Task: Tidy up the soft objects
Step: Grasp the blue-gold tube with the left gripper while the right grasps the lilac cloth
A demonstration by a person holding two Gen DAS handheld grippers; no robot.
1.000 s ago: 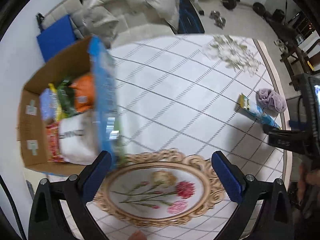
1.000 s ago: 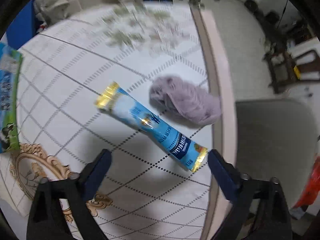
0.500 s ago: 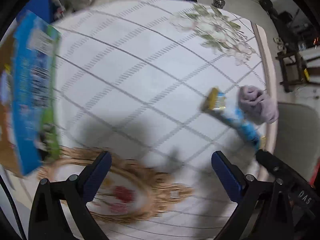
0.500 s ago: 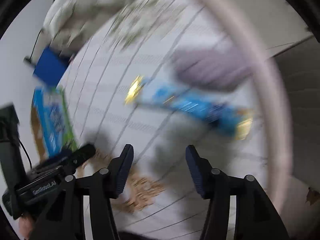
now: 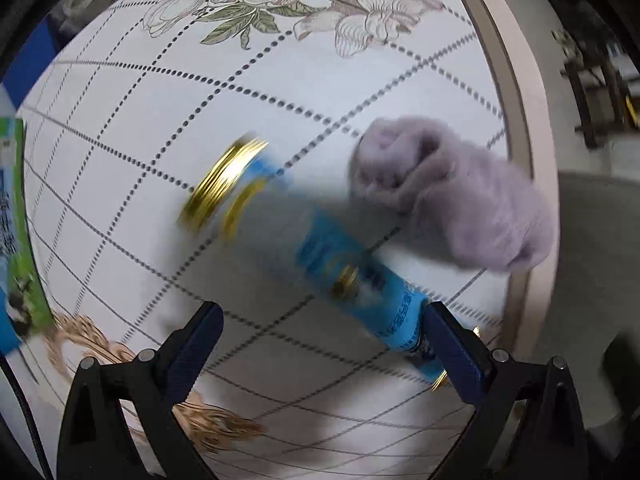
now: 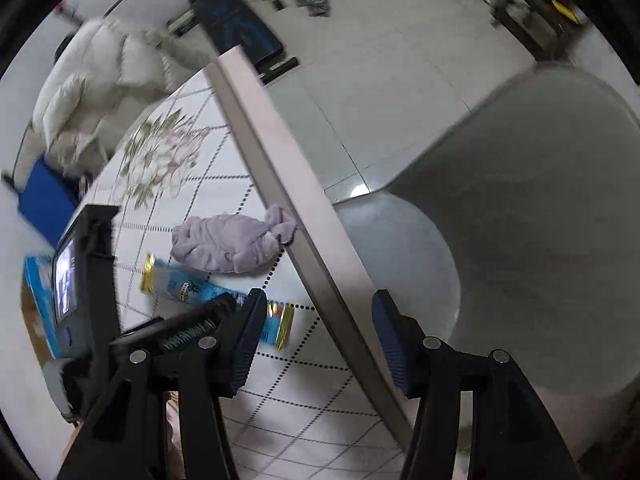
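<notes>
Left wrist view: left gripper (image 5: 320,330) is hanging over the table w/ jaws spread wide, gripping nothing, lining up on the blue snack tube (image 5: 320,248), prob bc that's the next soft thing to collect. Tube is lying diagonal on the tablecloth (image 5: 132,128), near end right by the right-hand finger. Purple cloth (image 5: 460,204) is bunched up touching it, close to the table edge (image 5: 532,208), so it could get snagged too

Right wrist view: right gripper (image 6: 320,336) is hovering half over the edge, jaws apart, empty, staying out of the way imo. Chair (image 6: 540,208) is sitting just past the edge; cardboard box (image 6: 32,320) is far left
</notes>
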